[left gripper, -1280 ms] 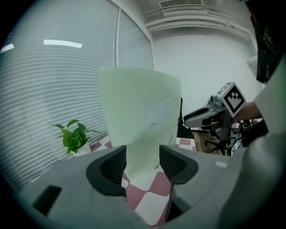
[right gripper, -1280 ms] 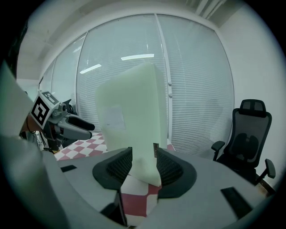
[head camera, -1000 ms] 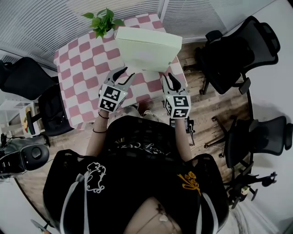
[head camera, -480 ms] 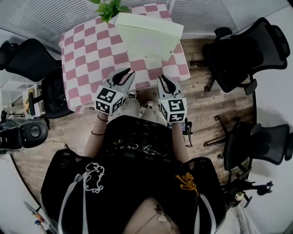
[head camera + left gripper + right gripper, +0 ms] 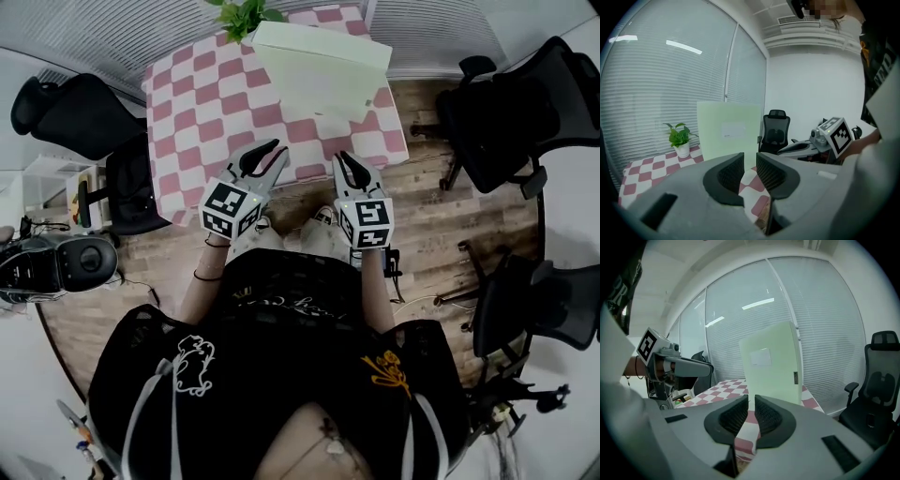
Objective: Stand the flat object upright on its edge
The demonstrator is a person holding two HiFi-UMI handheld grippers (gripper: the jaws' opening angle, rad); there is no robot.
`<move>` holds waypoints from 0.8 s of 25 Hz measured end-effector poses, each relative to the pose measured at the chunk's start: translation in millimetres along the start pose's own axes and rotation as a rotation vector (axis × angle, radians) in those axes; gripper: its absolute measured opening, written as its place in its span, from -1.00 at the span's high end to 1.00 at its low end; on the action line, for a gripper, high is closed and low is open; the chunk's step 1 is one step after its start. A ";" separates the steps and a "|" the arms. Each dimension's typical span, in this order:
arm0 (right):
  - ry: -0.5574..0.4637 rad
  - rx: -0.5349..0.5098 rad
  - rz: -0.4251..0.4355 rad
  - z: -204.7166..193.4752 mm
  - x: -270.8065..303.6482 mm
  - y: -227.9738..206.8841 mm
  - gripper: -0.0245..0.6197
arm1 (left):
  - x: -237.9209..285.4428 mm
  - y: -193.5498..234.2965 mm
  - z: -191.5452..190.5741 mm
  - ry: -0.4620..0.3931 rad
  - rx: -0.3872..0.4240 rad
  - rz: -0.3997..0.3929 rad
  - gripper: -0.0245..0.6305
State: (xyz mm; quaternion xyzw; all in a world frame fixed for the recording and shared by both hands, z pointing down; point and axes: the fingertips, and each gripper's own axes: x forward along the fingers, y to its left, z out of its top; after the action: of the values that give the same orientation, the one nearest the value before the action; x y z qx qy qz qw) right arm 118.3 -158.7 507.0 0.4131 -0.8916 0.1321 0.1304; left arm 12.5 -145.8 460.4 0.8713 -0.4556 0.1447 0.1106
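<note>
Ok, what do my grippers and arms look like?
The left gripper and right gripper have light grey shells, black ribbed pads, a cube of black-and-white square markers. The right's jaws have just been closing on nothing. The person wears a black top with white and yellow prints and a dark left wristband.

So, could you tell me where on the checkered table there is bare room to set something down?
The checkered table is bare across its left side and its near half, from the plant down to the near edge. The crowded part is the far right corner, where the pale green box stands upright with the plant beside it.
</note>
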 end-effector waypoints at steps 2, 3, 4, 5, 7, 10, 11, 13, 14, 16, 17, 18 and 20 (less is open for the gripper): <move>-0.003 0.002 0.000 0.4 2.8 4.2 0.78 | -2.0 -1.8 4.2 -0.006 0.012 -0.016 0.65; -0.002 0.003 -0.001 0.3 3.7 6.9 0.79 | -4.2 -2.6 5.5 -0.009 0.018 -0.023 0.65; -0.002 0.003 -0.003 0.2 4.5 10.0 0.78 | -7.5 -2.6 6.1 -0.011 0.023 -0.029 0.65; -0.002 0.004 -0.006 0.2 5.3 13.6 0.79 | -11.6 -1.6 6.1 -0.013 0.027 -0.033 0.65; -0.005 0.006 -0.015 0.3 6.4 23.0 0.79 | -22.5 2.3 3.7 -0.018 0.032 -0.038 0.65; -0.007 0.008 -0.031 -0.4 6.6 42.7 0.79 | -45.7 9.3 -3.1 -0.028 0.027 -0.045 0.65; -0.006 0.008 -0.038 -0.8 7.0 50.7 0.79 | -55.0 12.5 -5.5 -0.033 0.025 -0.046 0.65; -0.003 0.006 -0.051 -2.4 7.5 70.3 0.79 | -76.1 20.1 -11.3 -0.041 0.026 -0.048 0.65; -0.001 0.004 -0.058 -3.7 7.0 81.5 0.79 | -87.3 23.7 -15.1 -0.044 0.027 -0.051 0.65; 0.002 -0.001 -0.073 -7.2 4.1 104.5 0.79 | -109.3 28.8 -24.5 -0.047 0.026 -0.059 0.65; 0.002 0.002 -0.079 -9.5 2.3 116.0 0.79 | -119.8 30.7 -29.8 -0.048 0.023 -0.064 0.65; 0.001 0.009 -0.083 -12.4 0.6 127.6 0.79 | -130.2 32.2 -34.9 -0.051 0.021 -0.069 0.65; -0.003 0.032 -0.089 -19.5 -2.9 151.1 0.79 | -150.4 33.5 -44.3 -0.057 0.026 -0.084 0.65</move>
State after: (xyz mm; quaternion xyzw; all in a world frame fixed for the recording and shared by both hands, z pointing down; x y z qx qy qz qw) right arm 6.0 -55.6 504.8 0.4547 -0.8702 0.1400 0.1283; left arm -103.6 -35.5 450.7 0.8947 -0.4199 0.1211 0.0923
